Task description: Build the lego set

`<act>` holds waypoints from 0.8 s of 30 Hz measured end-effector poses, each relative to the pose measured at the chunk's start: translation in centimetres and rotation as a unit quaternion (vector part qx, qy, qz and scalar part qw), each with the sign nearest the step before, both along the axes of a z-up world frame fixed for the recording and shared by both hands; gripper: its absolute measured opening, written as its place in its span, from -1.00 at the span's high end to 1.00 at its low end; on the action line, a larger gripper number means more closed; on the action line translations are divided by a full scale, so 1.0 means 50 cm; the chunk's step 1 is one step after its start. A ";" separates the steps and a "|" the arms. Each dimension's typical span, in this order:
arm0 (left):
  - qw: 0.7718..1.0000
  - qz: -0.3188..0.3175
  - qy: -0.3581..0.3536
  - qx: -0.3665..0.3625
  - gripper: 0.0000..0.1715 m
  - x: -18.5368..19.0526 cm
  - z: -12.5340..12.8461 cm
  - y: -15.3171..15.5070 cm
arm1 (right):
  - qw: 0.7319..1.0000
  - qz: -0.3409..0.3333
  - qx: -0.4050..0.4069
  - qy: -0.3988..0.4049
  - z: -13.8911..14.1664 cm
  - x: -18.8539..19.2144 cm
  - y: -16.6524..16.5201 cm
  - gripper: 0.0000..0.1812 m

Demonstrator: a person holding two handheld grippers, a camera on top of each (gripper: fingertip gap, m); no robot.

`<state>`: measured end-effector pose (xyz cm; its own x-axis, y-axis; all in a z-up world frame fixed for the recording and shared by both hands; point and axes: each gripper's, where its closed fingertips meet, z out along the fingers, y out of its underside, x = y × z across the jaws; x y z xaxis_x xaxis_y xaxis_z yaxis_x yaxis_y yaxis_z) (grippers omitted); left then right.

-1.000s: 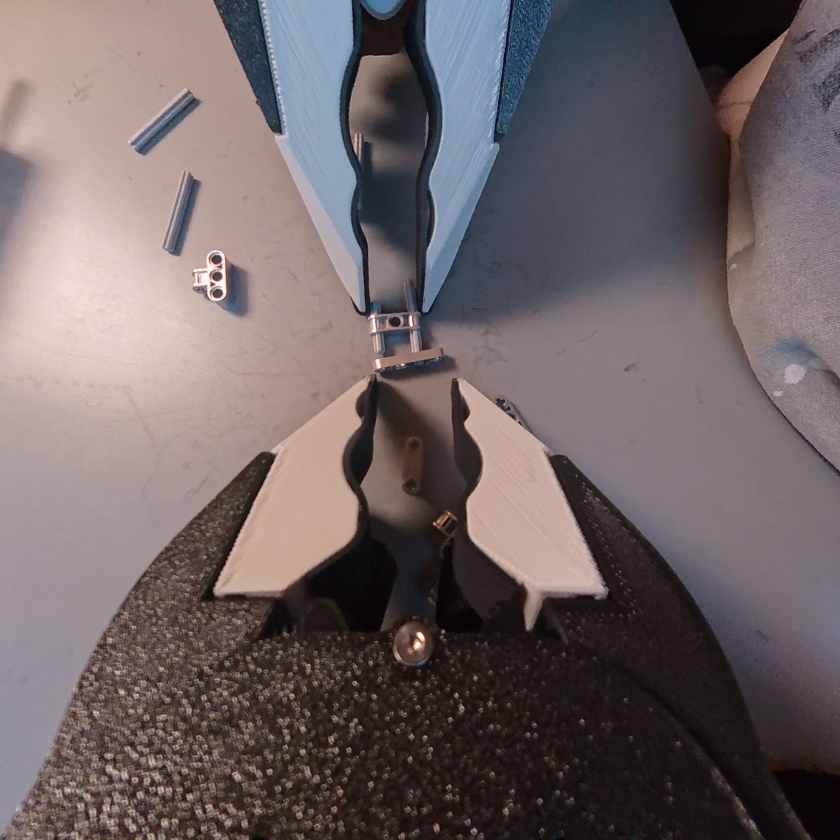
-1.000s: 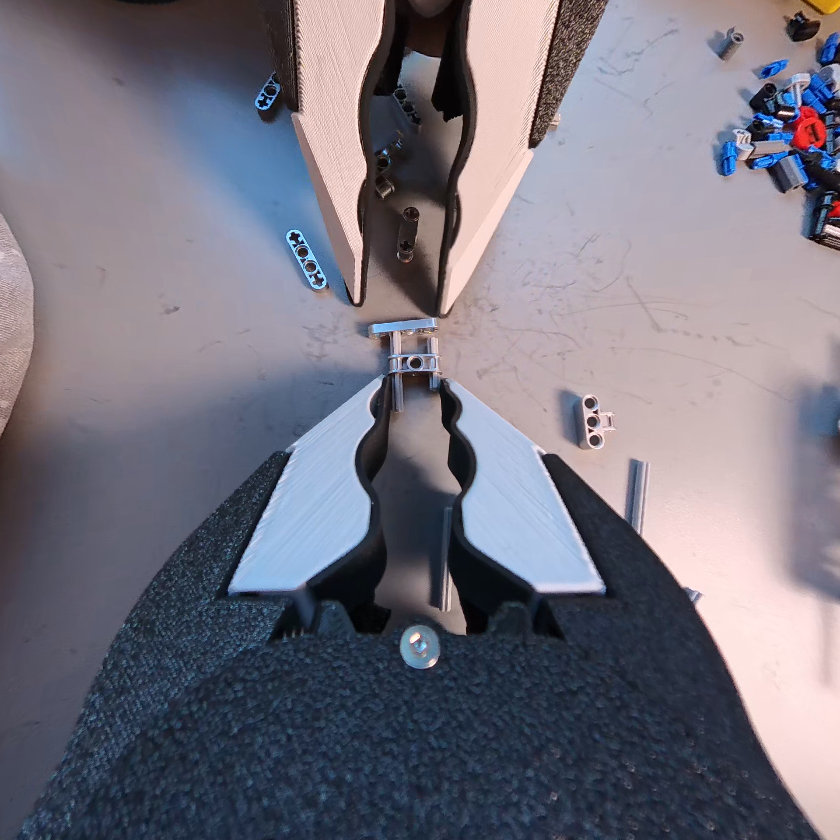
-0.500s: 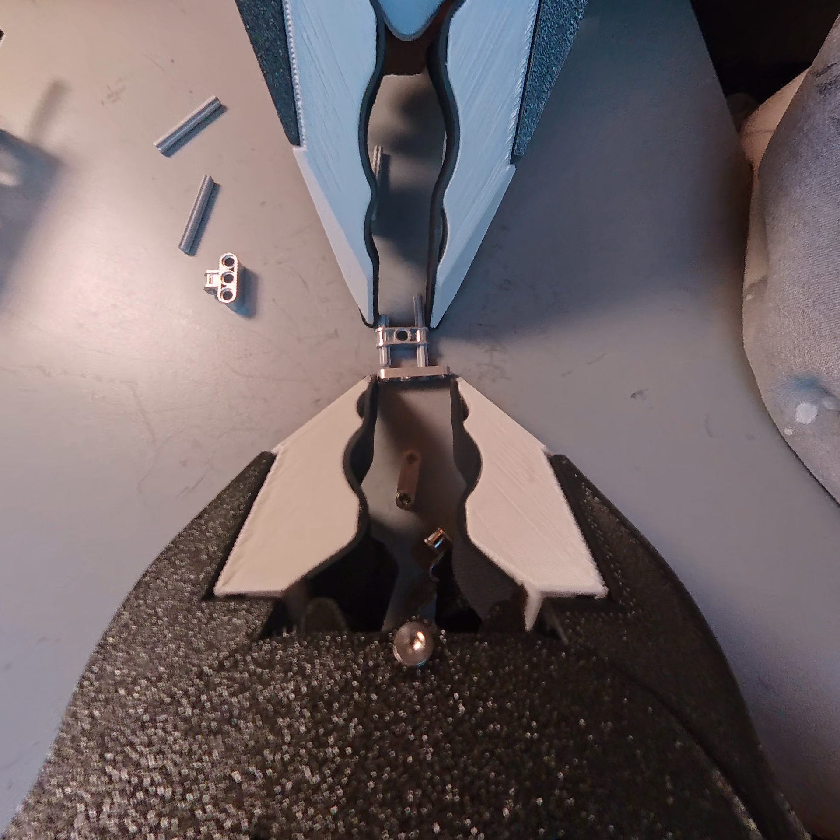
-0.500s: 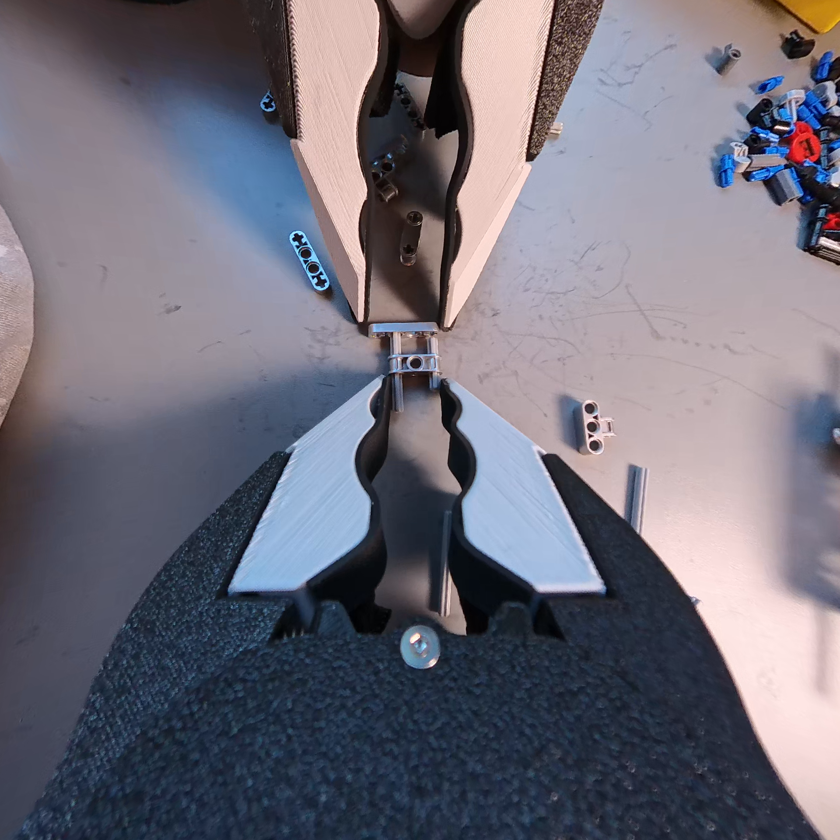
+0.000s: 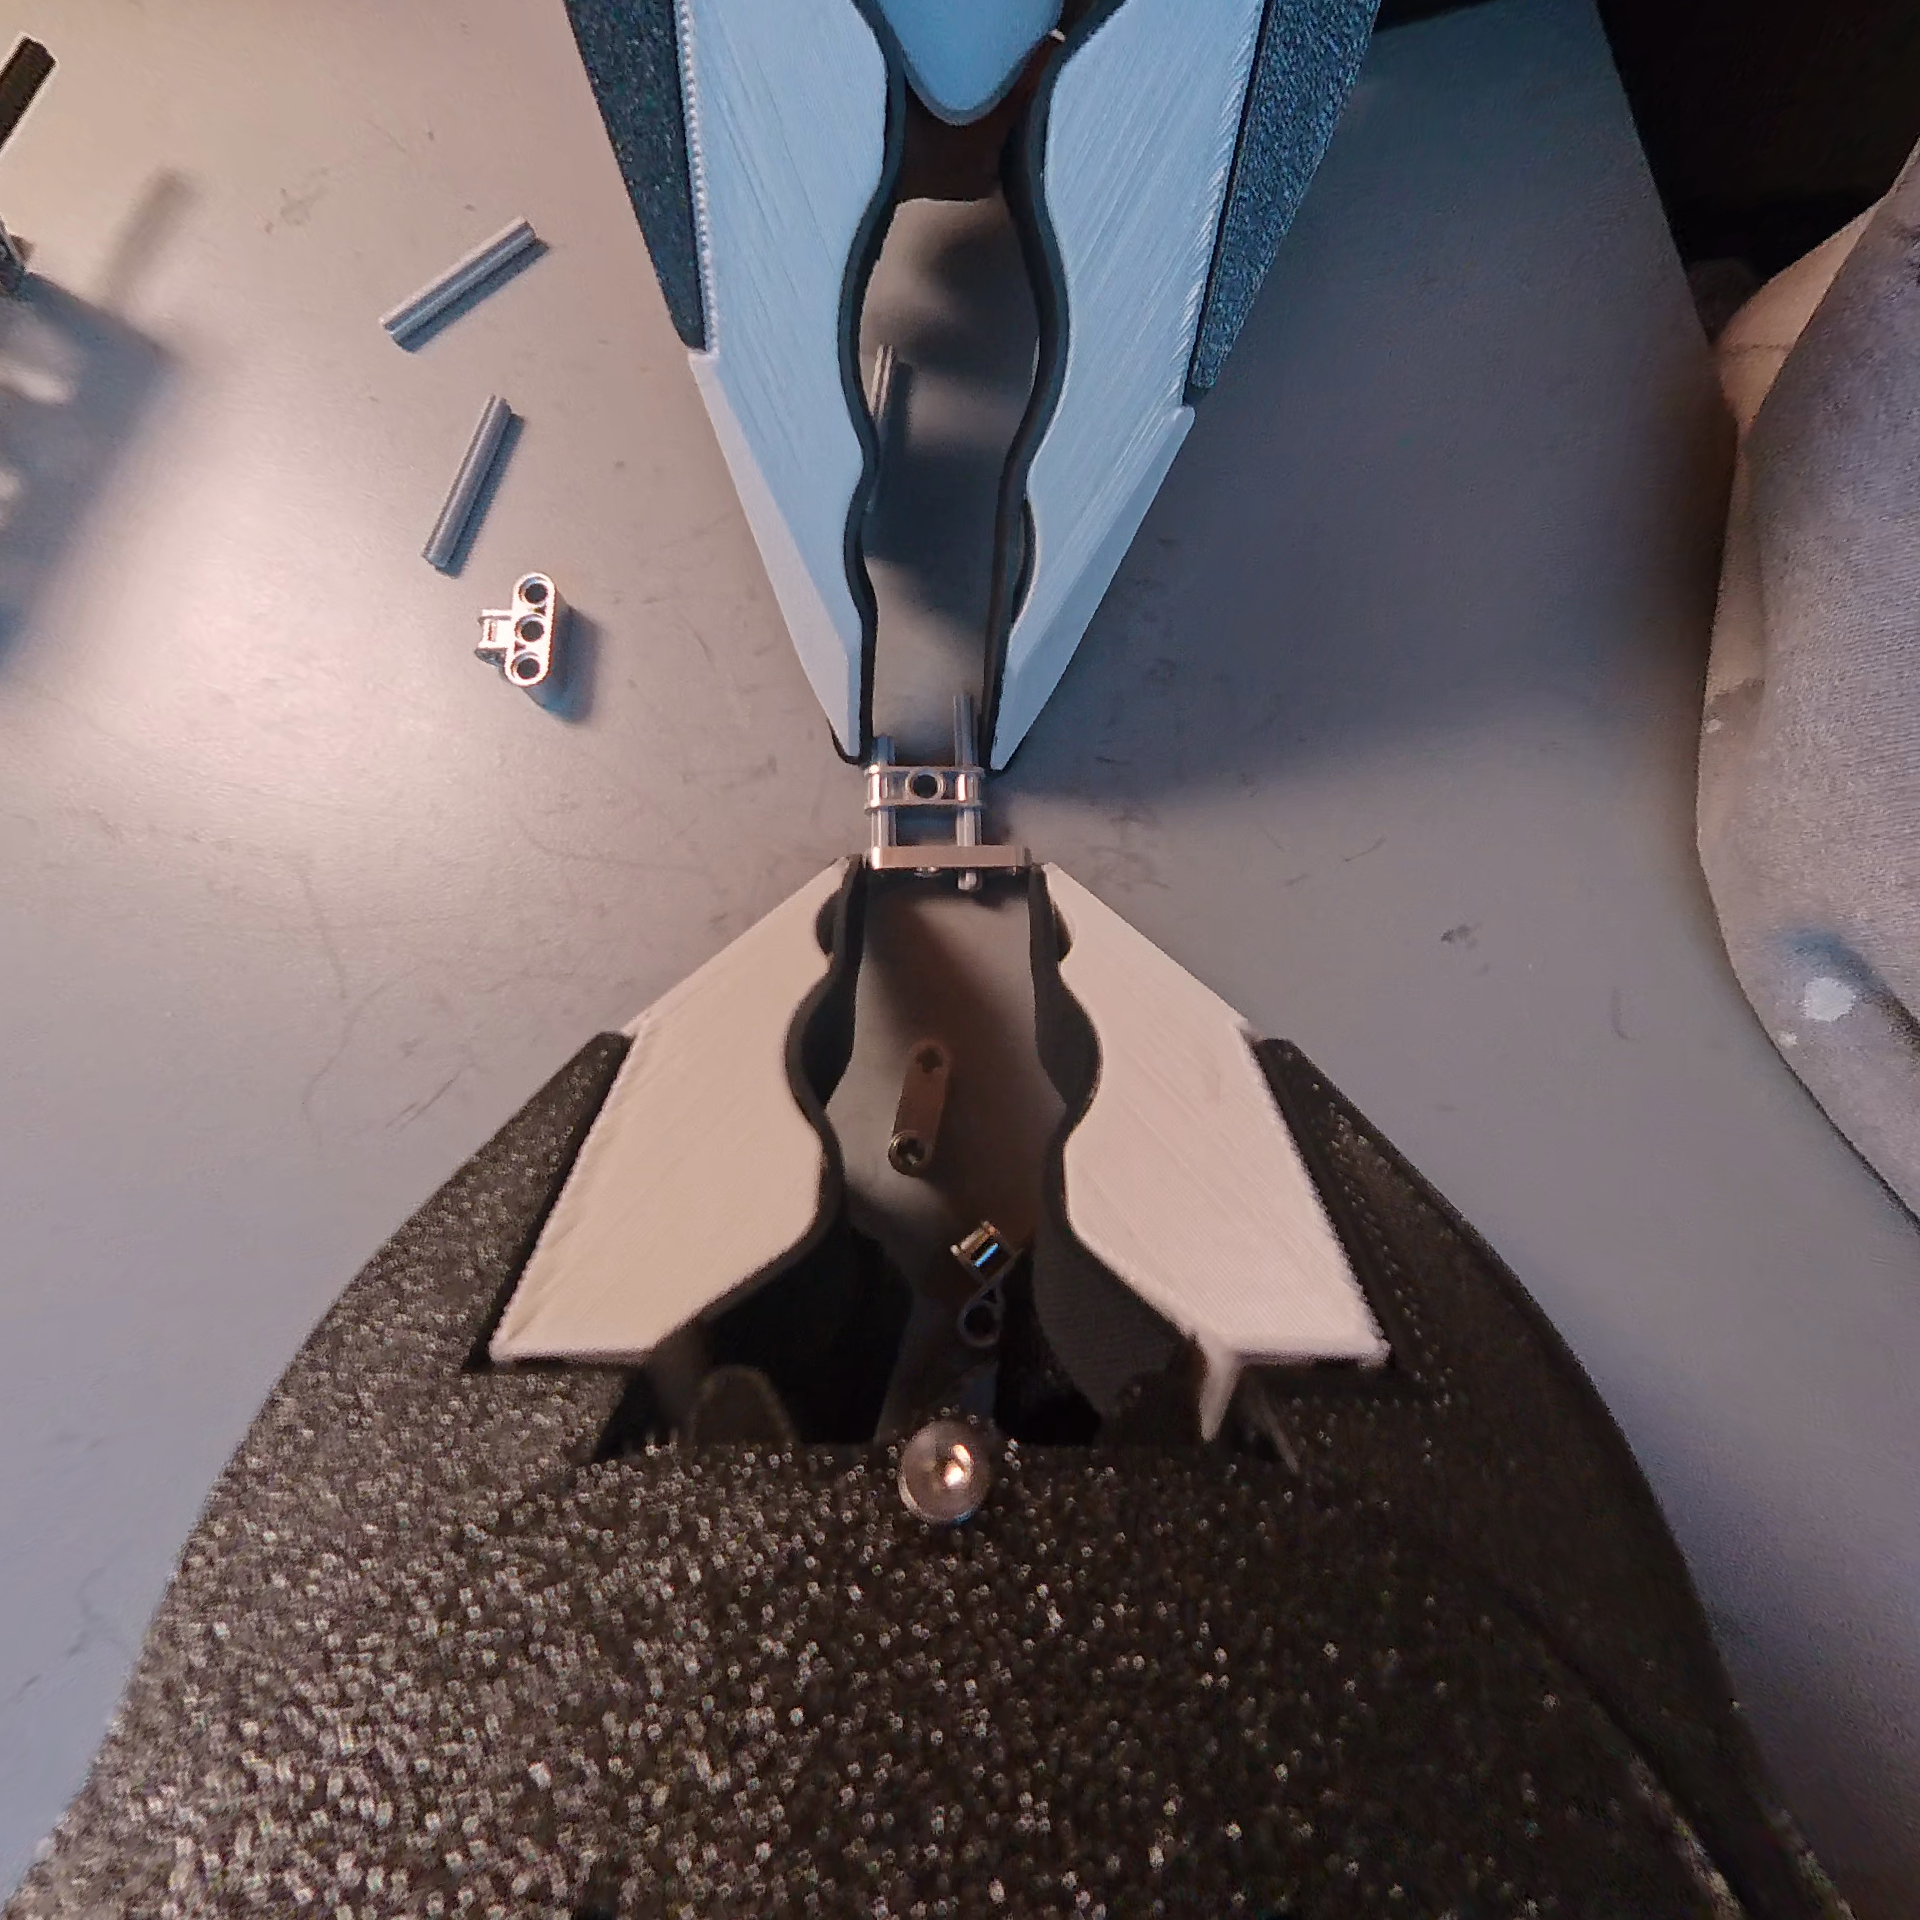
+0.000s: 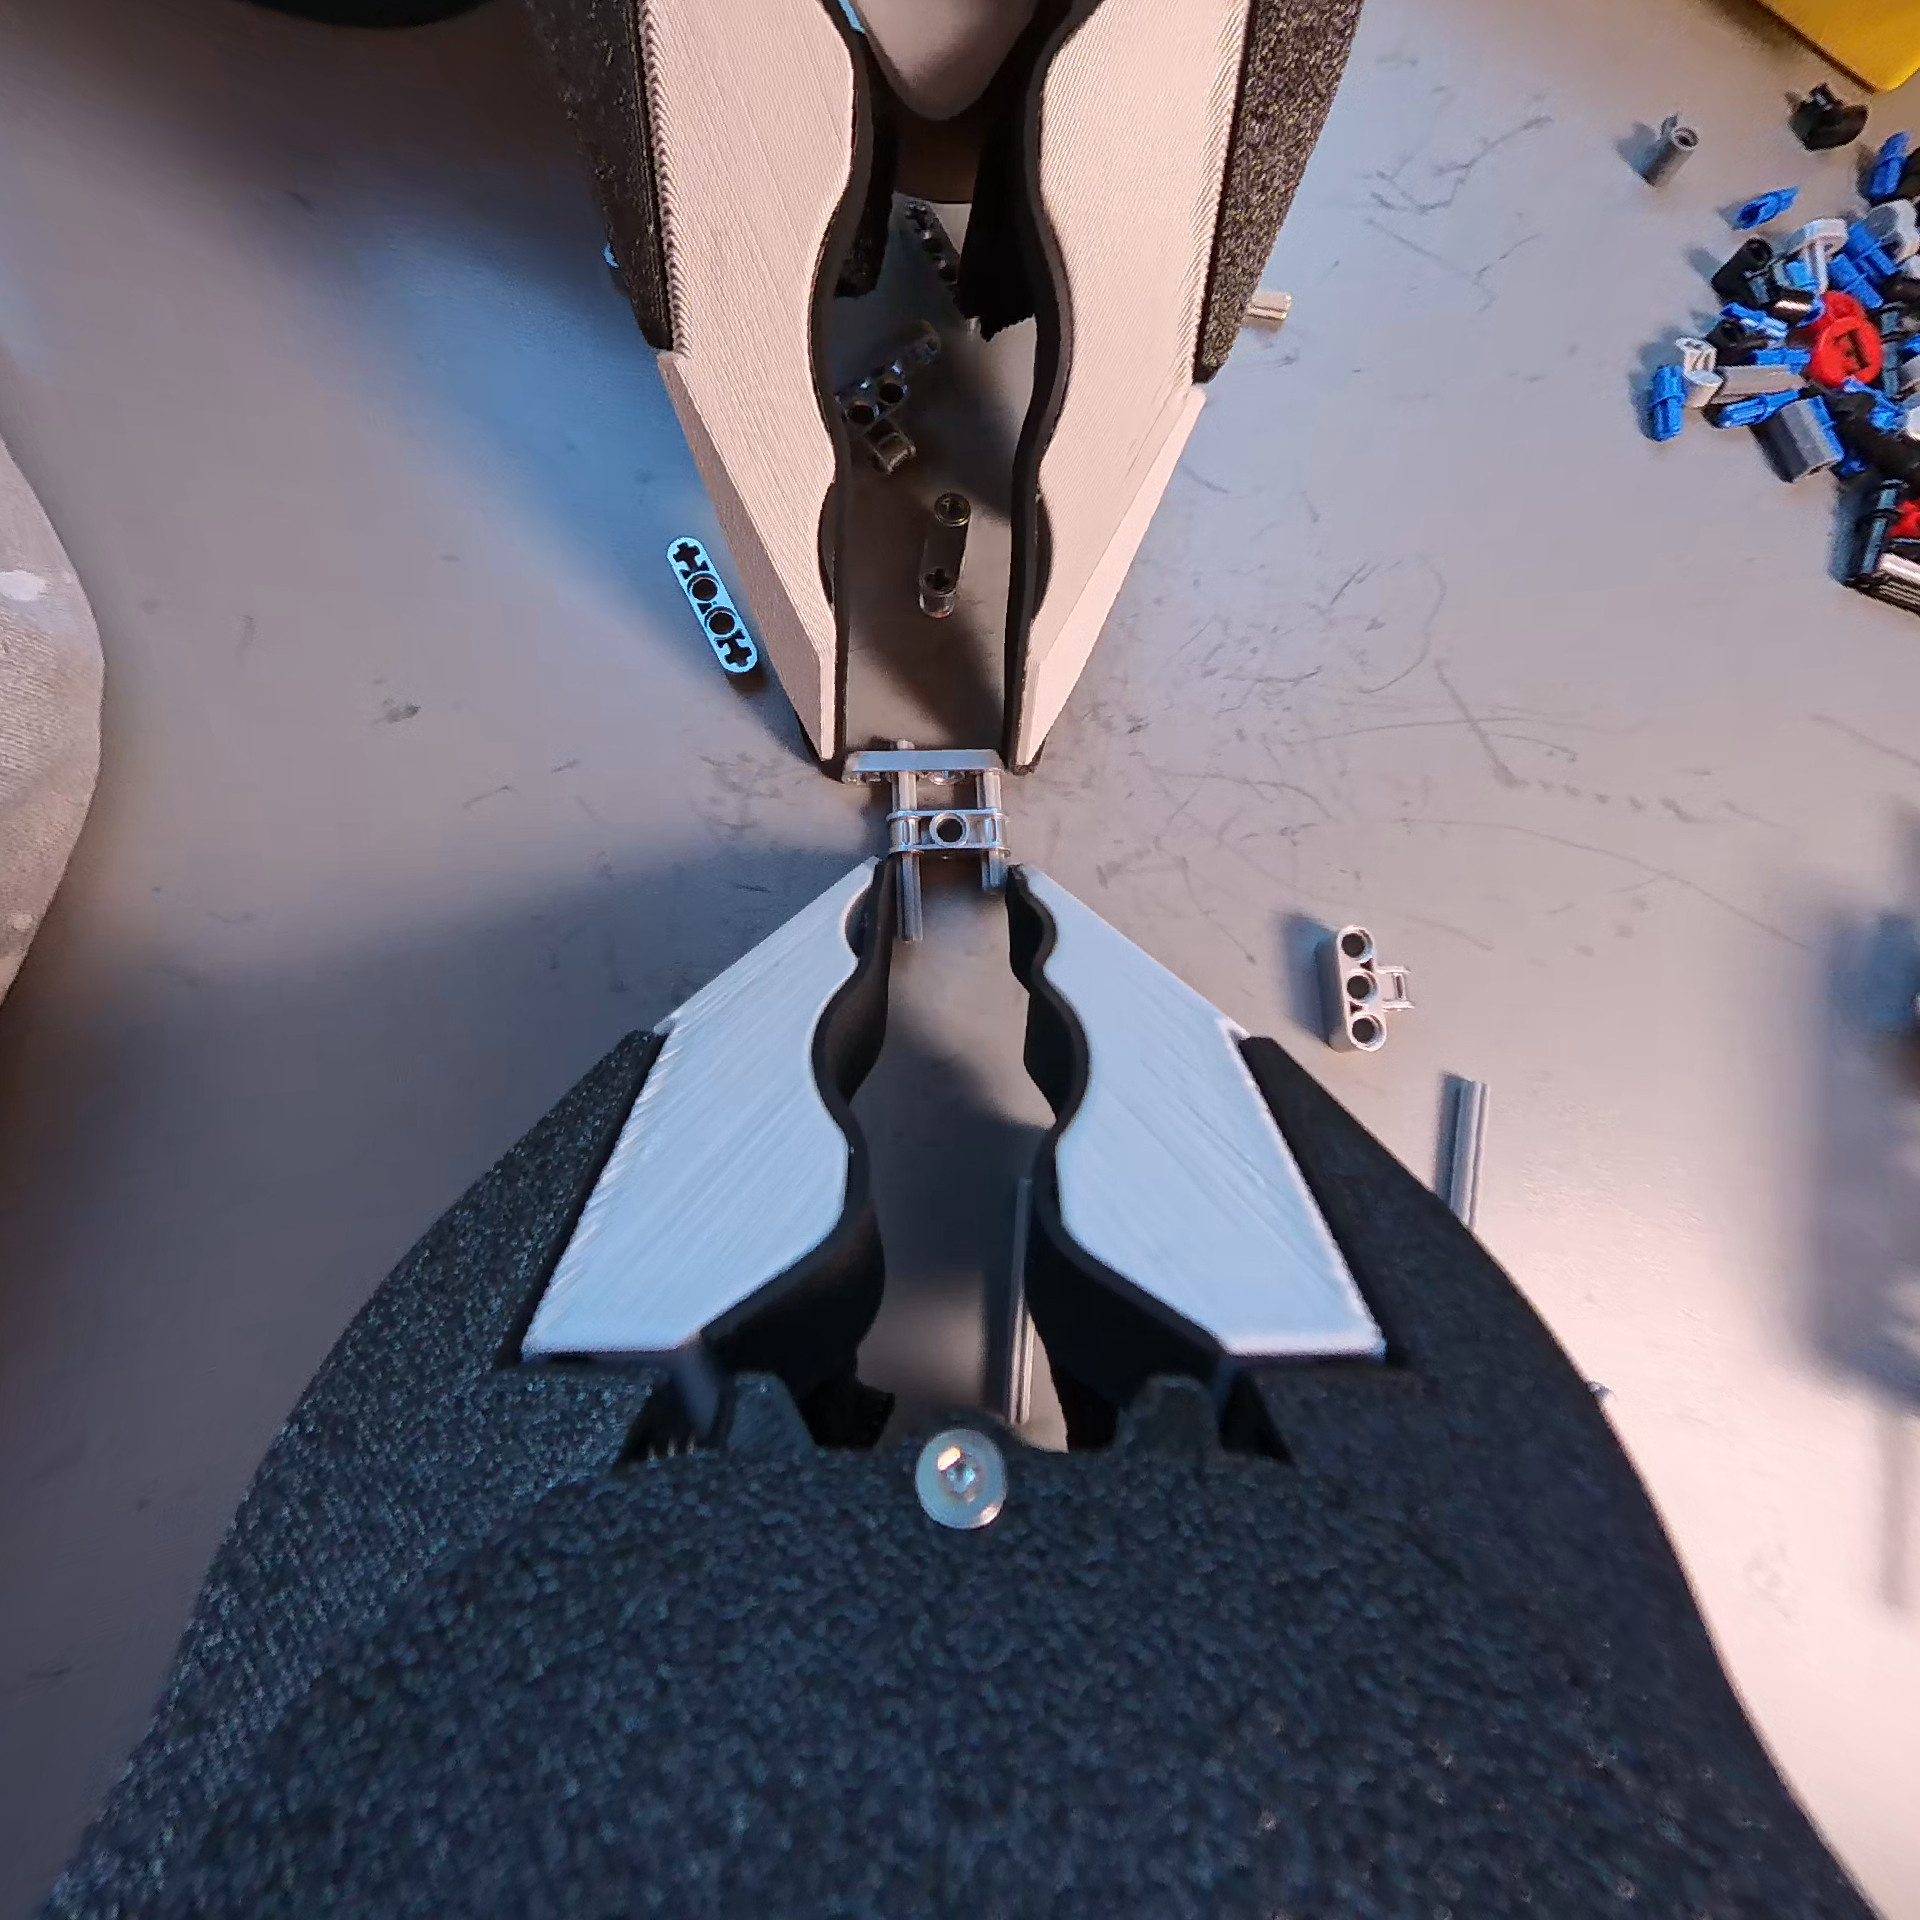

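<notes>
A small grey assembly hangs between my two grippers above the grey table [image 5: 260,935]. It is two parallel axles through a cross connector [image 6: 945,828], with a thin flat beam [image 5: 945,857] on the axle ends. My left gripper [image 5: 945,868] clamps the beam by its ends between its fingertips. My right gripper [image 6: 945,878] faces it tip to tip and is shut on the two axles just behind the connector. One axle end pokes through the beam. The right gripper shows in the left wrist view [image 5: 923,750], and the left gripper in the right wrist view [image 6: 923,758].
Loose on the table lie a three-hole connector [image 6: 1356,977], two grey axles [image 5: 470,483] and a thin flat beam [image 6: 714,603]. A pile of blue, grey and red parts [image 6: 1818,343] lies far right. A grey cloth [image 5: 1829,727] borders the table. Small parts [image 5: 920,1107] lie under the left gripper. The grippers are tip to tip, or close to it.
The left gripper has closed in on the right one. The beam, tilted in front of its tips a second ago, now sits square between them and farther along the axles.
</notes>
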<state>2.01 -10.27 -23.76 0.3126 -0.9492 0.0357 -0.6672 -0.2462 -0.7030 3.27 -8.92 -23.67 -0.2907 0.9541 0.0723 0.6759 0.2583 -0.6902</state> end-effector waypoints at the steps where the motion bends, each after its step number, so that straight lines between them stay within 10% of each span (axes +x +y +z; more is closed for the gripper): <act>1: 1.000 0.003 0.000 -0.001 0.65 0.000 0.000 0.000 | 1.000 0.000 0.000 0.000 0.000 0.000 0.000 0.79; 24: 0.999 0.031 0.006 -0.008 0.55 0.003 0.000 -0.009 | 1.000 0.005 0.000 0.004 0.000 0.000 0.000 0.78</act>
<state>2.14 -10.70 -23.74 0.3718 -0.9272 0.0461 -0.6582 -0.2983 -0.6913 3.27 -8.90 -23.67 -0.3003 0.9509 0.0752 0.6670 0.2657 -0.6960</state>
